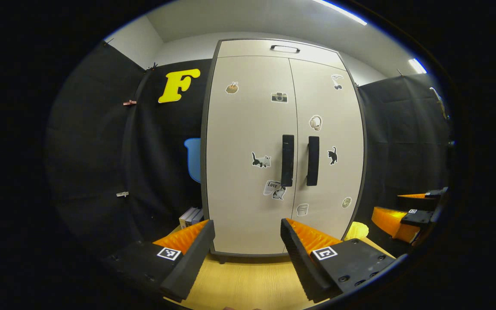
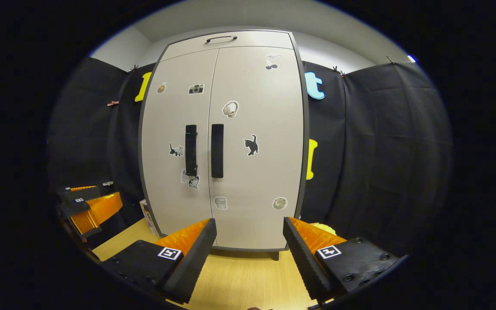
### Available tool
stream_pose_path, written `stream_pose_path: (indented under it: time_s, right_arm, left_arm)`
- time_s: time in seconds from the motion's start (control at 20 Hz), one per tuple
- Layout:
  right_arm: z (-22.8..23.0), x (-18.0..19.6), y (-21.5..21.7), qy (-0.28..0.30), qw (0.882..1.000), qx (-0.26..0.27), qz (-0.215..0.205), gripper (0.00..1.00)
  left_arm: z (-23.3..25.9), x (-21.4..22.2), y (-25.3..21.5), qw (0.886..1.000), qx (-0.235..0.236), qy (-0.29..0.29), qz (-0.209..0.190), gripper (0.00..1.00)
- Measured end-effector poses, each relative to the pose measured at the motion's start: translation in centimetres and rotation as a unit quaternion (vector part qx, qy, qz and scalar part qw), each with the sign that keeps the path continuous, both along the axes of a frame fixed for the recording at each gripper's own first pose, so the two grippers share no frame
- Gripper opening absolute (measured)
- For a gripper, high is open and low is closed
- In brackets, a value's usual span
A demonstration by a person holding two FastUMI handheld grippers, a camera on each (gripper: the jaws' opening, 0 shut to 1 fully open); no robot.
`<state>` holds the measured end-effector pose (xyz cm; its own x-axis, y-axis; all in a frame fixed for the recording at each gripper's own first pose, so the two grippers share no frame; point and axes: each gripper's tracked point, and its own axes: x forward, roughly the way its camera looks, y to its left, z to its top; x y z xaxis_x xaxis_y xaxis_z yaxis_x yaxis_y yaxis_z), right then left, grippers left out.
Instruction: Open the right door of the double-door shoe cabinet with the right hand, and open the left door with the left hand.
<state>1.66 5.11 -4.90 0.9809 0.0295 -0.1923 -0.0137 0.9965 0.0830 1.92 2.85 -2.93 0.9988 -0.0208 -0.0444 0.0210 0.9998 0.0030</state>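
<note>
A pale double-door shoe cabinet (image 1: 248, 129) (image 2: 248, 94) stands upright ahead on a wooden surface, both doors closed and dotted with stickers. Two dark vertical handles sit side by side at the centre seam: the left door handle (image 1: 287, 160) (image 2: 191, 150) and the right door handle (image 1: 313, 160) (image 2: 217, 150). My left gripper (image 1: 247, 234) is open, held back from the cabinet and low before the left door. My right gripper (image 2: 249, 232) is open too, low before the right door, and appears at the far right of the left gripper view (image 1: 407, 215). The left gripper appears at the left edge of the right gripper view (image 2: 88, 202).
Black cloth walls flank the cabinet on both sides. Some books (image 1: 191, 216) lean beside its lower left corner, and a pale yellow object (image 1: 356, 230) (image 2: 323, 227) lies at its lower right. The wooden surface (image 1: 239, 280) (image 2: 239, 280) stretches between grippers and cabinet. A drawer handle (image 1: 285, 48) tops the cabinet.
</note>
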Motion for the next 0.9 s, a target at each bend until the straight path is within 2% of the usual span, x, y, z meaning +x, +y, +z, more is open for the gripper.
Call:
stream_pose_path:
  time_s: [0.4,0.9]
  right_arm:
    - [3.5,6.5,1.6,-0.013,1.0,-0.002,0.012,0.98]
    - [8.3,14.3,5.2,-0.053,0.998,-0.01,0.027,0.98]
  left_arm:
    - [0.2,-0.2,2.4,1.0,0.013,-0.008,0.011,0.95]
    - [-1.1,-1.5,6.3,0.999,-0.012,0.002,0.047,0.95]
